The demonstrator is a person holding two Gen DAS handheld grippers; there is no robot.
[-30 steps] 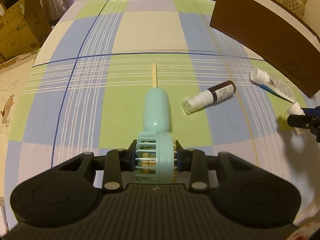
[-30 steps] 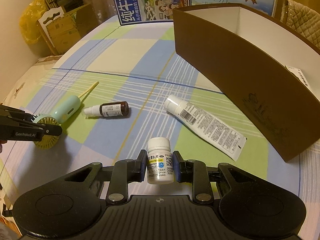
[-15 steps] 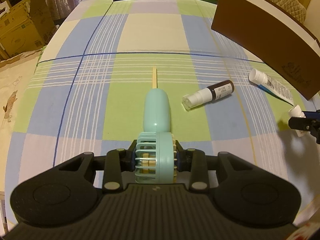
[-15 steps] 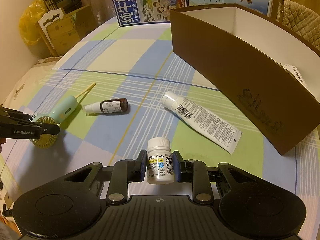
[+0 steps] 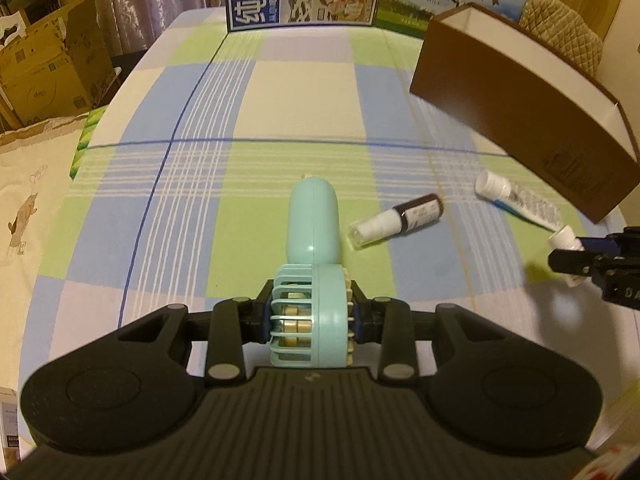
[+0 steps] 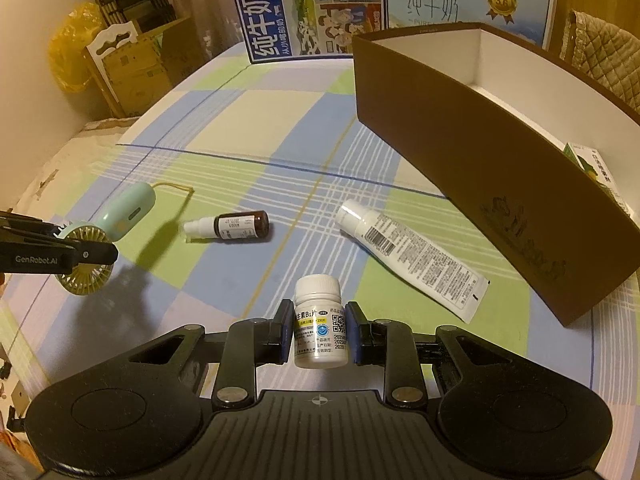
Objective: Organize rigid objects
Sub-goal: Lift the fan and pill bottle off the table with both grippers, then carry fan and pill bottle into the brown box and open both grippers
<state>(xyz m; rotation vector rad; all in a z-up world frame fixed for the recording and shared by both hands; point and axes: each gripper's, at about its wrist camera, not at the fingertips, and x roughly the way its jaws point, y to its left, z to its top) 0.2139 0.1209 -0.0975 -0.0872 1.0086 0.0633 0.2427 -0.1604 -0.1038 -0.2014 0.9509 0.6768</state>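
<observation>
- Left gripper [image 5: 310,322]: clamped on the cage head of the mint handheld fan [image 5: 312,264], handle pointing away over the plaid cloth [image 5: 200,184].
- Right gripper [image 6: 318,332]: pinching an upright white pill bottle [image 6: 320,326].
- Lying on the cloth between them: brown spray bottle [image 6: 234,227], white tube [image 6: 412,256].
- Brown open box [image 6: 480,168]: beyond the tube, to the right.

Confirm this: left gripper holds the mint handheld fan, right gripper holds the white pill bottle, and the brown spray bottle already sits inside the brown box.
One error: the brown spray bottle is not in the brown box. The right wrist view shows it lying on the checked cloth. The left gripper does hold the mint fan, the right gripper the white pill bottle.
</observation>
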